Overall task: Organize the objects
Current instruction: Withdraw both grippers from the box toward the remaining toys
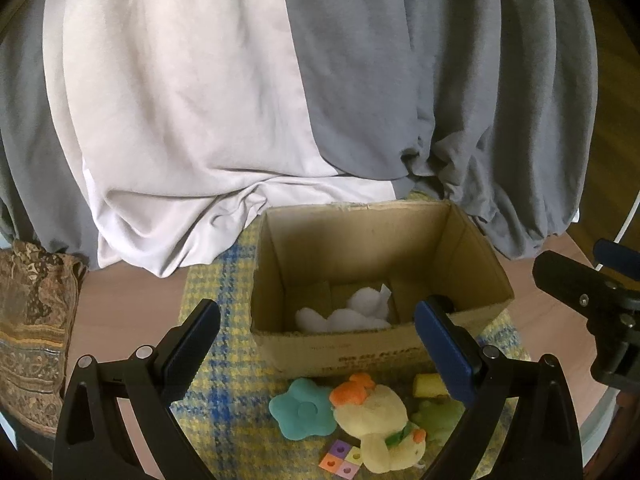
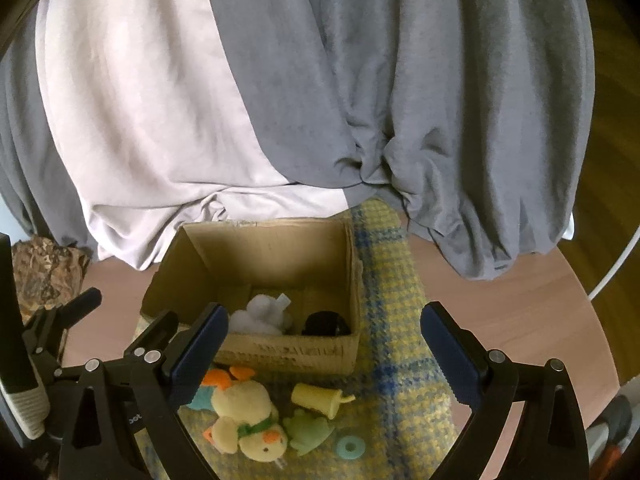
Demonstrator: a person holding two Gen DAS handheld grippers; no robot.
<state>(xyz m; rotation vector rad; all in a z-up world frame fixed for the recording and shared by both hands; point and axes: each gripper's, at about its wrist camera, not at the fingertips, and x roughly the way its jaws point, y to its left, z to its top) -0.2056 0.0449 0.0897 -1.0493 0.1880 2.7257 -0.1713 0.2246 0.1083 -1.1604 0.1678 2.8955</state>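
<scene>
Both grippers' fingers gape empty: a white fluffy toy (image 1: 348, 312) already lies in the open cardboard box (image 1: 472, 248), while the yellow plush duck (image 2: 248, 420) and small plastic toys seemingly remain outside.

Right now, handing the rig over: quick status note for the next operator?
Left tool: open, empty, above the open cardboard box.
Right tool: open, empty.
Done: fluffy white plush and a dark object lie in the box.
Left, on the yellow-blue plaid cloth in front of the box: yellow duck plush, teal star toy, pale yellow plastic cup, green toy, teal ring, coloured square tiles.
</scene>
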